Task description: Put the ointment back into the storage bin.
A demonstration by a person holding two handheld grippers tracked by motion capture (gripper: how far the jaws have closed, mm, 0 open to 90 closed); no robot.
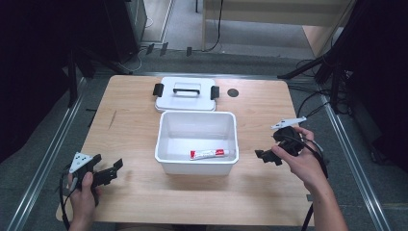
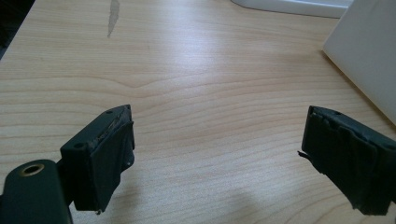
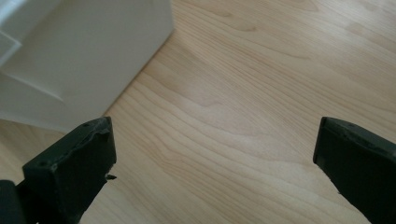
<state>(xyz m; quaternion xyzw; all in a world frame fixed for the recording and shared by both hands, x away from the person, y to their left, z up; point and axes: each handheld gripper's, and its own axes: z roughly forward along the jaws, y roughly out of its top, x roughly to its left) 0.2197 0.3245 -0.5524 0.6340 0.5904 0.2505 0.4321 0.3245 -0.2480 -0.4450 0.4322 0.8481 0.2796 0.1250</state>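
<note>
A white open box (image 1: 197,123) stands in the middle of the wooden table (image 1: 130,130). A red-and-white tube (image 1: 208,154) lies flat on its floor near the front wall. The box's white lid (image 1: 185,100), with black clips and a handle, lies flat just behind it. My left gripper (image 1: 111,172) is low at the table's front left, open, with bare wood between its jaws. My right gripper (image 1: 267,157) hovers just right of the box, open and holding nothing. In the right gripper view the box wall (image 3: 79,51) is at upper left.
A small dark round hole (image 1: 233,92) sits in the tabletop right of the lid. A grey scuff (image 2: 112,16) marks the wood at the far left. Tripod legs and cables (image 1: 312,67) stand on the floor beyond the table's right side.
</note>
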